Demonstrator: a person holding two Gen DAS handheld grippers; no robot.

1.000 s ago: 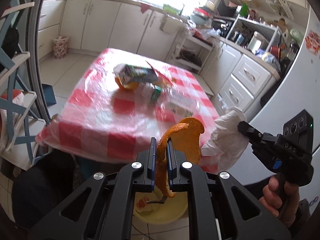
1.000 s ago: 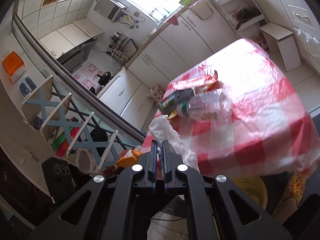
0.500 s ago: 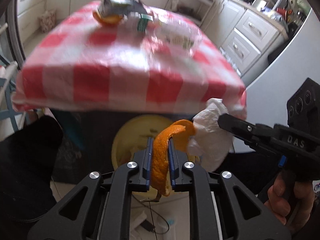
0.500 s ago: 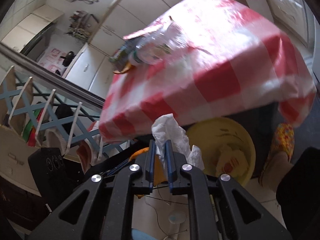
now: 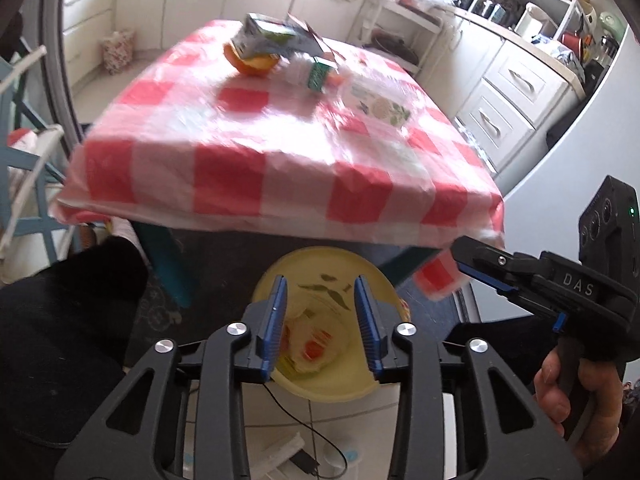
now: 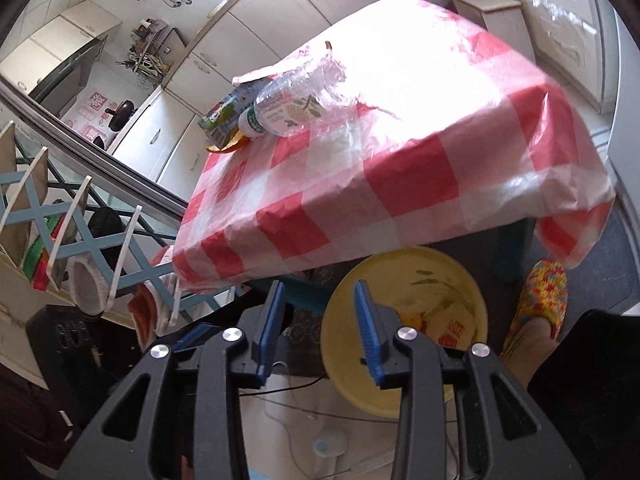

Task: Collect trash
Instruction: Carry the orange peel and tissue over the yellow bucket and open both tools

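Trash already fills part of the round yellow plastic bin (image 5: 328, 380) on the floor tiles just below the near table edge: crumpled pale wrappers with red print lie in its bottom. Directly over it the left gripper (image 5: 320, 320) has just been opening, its blue-padded jaws spread with nothing between them; the right gripper (image 6: 318, 322), also just opened and empty, hangs over the bin's left rim. Judging from this, the drop is done and the next fetch is the step to do well: lift both grippers clear of the overhanging red-and-white checked plastic tablecloth (image 5: 280, 168) before reaching, so the loose cloth is not dragged. Farther off on the tabletop wait a crushed clear plastic bottle with a green cap (image 6: 296, 98), a green-and-white drink carton (image 5: 276, 36) and a curl of orange peel (image 5: 252, 65) tucked under the carton. Taking the bottle by its neck looks surest, since the thin body will probably buckle.
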